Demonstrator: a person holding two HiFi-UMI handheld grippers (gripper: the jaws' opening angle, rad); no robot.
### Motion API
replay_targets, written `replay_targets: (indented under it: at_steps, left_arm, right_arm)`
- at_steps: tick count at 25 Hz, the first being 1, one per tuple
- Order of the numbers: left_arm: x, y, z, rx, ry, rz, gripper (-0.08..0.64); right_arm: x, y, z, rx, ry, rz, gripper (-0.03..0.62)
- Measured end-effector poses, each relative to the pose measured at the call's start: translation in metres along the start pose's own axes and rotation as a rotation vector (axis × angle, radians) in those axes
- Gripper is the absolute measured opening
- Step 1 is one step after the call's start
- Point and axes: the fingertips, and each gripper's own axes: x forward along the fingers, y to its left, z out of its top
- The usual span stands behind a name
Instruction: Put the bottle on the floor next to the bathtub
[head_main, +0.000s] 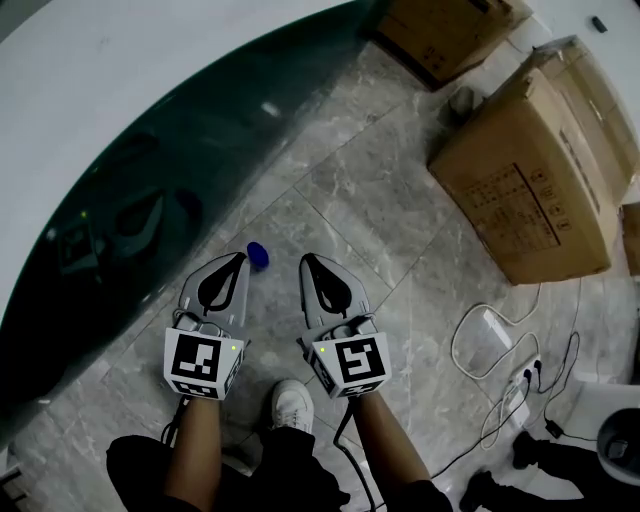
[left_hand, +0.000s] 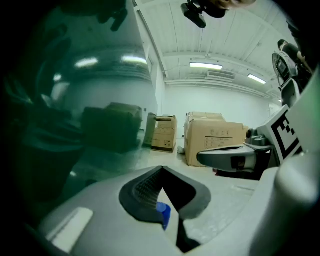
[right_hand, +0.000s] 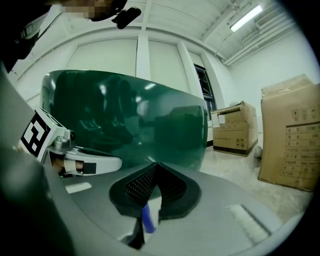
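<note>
Holding my left gripper (head_main: 239, 257) and right gripper (head_main: 305, 259) near the bathtub (head_main: 150, 150), jaws together and empty, I see the blue-capped bottle (head_main: 257, 255) on the floor (head_main: 380, 230) just beside the bathtub.

Two large brown cardboard boxes (head_main: 525, 180) stand well to the right of the right hand-held gripper (head_main: 310, 262), and another brown cardboard box (head_main: 445, 35) stands farther ahead. Thin white cables (head_main: 453, 345) and a white power strip (head_main: 520, 385) lie to its right. A white shoe (head_main: 292, 405) shows just behind it.
</note>
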Motion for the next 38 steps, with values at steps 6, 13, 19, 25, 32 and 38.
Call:
replay_targets:
  at_steps: [6,13,19,25,32,38]
  left_arm:
    - [-0.006,-0.010,0.065,0.026,-0.007,-0.021,0.000]
    - [-0.022,-0.019,0.165,0.033,-0.031,-0.024,0.000]
    - [-0.033,-0.024,0.241,0.056,-0.020,0.005,0.000]
    - [-0.042,-0.033,0.325,0.054,-0.029,0.010,0.000]
    - [-0.055,-0.051,0.441,0.075,-0.069,0.003,0.000]
    - [-0.070,-0.063,0.524,0.124,-0.086,0.007,0.000]
  right_arm:
    - [-0.015,-0.006,0.066,-0.003,0.012,-0.021,0.023]
    - [-0.030,-0.006,0.161,0.010,-0.007,-0.016,0.023]
    - [-0.039,-0.005,0.237,0.026,-0.029,-0.001,0.023]
    - [-0.058,-0.011,0.302,0.049,-0.010,0.001,0.023]
    - [-0.091,-0.035,0.396,0.061,-0.036,-0.026,0.023]
    - [-0.107,-0.046,0.481,0.057,-0.087,-0.027,0.023]
